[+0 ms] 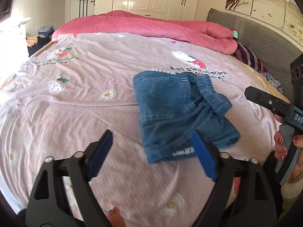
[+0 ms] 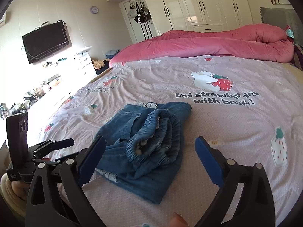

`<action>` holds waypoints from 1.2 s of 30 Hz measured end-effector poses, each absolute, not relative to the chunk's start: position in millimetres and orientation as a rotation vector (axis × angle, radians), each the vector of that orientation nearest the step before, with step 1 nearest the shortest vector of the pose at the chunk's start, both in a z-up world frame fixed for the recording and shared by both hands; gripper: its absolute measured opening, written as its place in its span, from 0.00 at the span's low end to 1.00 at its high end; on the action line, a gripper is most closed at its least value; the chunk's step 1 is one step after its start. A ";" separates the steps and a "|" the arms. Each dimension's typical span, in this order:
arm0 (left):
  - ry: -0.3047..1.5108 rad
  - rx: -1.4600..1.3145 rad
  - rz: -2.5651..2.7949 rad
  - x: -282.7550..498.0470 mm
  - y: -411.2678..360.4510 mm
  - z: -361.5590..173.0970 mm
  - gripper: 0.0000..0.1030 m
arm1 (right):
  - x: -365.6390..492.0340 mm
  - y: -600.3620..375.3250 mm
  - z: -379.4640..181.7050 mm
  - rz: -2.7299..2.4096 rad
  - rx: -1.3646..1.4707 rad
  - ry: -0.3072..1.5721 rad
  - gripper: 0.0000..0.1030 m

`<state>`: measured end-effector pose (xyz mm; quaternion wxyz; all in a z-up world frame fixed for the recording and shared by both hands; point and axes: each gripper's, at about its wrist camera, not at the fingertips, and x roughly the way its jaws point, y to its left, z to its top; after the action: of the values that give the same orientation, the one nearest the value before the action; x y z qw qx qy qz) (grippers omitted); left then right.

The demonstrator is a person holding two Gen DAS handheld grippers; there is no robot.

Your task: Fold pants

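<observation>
The left gripper (image 1: 151, 157) points down at a slant, its blue-padded fingers (image 1: 100, 155) spread wide with nothing clamped between them. The right gripper (image 2: 151, 162) is likewise wide apart and empty. A hand (image 1: 284, 147) with painted nails grips the right gripper's handle.

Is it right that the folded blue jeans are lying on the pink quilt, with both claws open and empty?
Not quite. The jeans lie on the strawberry-print sheet; the pink quilt is bunched at the bed's far side, as the right wrist view shows. The left claw and right claw are indeed open and empty.
</observation>
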<state>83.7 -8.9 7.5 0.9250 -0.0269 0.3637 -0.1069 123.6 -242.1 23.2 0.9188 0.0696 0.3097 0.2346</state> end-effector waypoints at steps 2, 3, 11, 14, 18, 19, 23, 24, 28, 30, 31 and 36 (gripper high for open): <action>0.739 -0.062 -0.216 73.5 -8.1 8.3 0.91 | 113.0 -241.8 24.3 0.461 0.139 0.625 0.95; 0.736 -0.067 -0.212 68.6 -6.8 8.3 0.91 | 107.8 -241.6 24.2 0.451 0.132 0.620 0.95; 0.757 -0.094 -0.170 41.4 -2.4 0.2 0.91 | 71.7 -231.1 15.7 0.377 0.055 0.616 0.95; 0.767 -0.086 -0.157 33.2 -5.3 -5.1 0.91 | 59.6 -229.0 8.5 0.370 0.041 0.632 0.96; 0.785 -0.094 -0.149 24.7 -7.0 -13.0 0.91 | 41.3 -228.9 -4.1 0.357 0.007 0.645 0.96; 0.789 -0.095 -0.146 23.9 -7.5 -14.4 0.91 | 39.5 -228.3 -6.0 0.357 0.004 0.652 0.96; 0.817 -0.120 -0.138 16.8 -6.3 -21.7 0.91 | 32.8 -228.7 -14.5 0.360 0.005 0.682 0.96; 0.819 -0.121 -0.135 15.2 -6.2 -22.8 0.91 | 31.5 -228.6 -15.6 0.358 0.003 0.682 0.96; 0.816 -0.113 -0.123 10.3 -7.2 -23.6 0.91 | 27.9 -228.2 -17.8 0.353 0.003 0.680 0.96; 0.815 -0.113 -0.122 8.3 -7.8 -24.1 0.91 | 27.8 -227.6 -18.6 0.352 0.002 0.681 0.96; 0.813 -0.112 -0.121 7.5 -8.6 -24.0 0.91 | 28.4 -227.5 -19.1 0.351 0.002 0.681 0.96; 0.806 -0.103 -0.125 6.1 -9.5 -22.4 0.91 | 30.4 -227.8 -21.9 0.354 0.005 0.689 0.96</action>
<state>6.1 -9.5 -22.4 0.9167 -0.0499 0.3918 -0.0605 30.4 -227.8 -21.9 0.9260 0.0023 0.3360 0.1724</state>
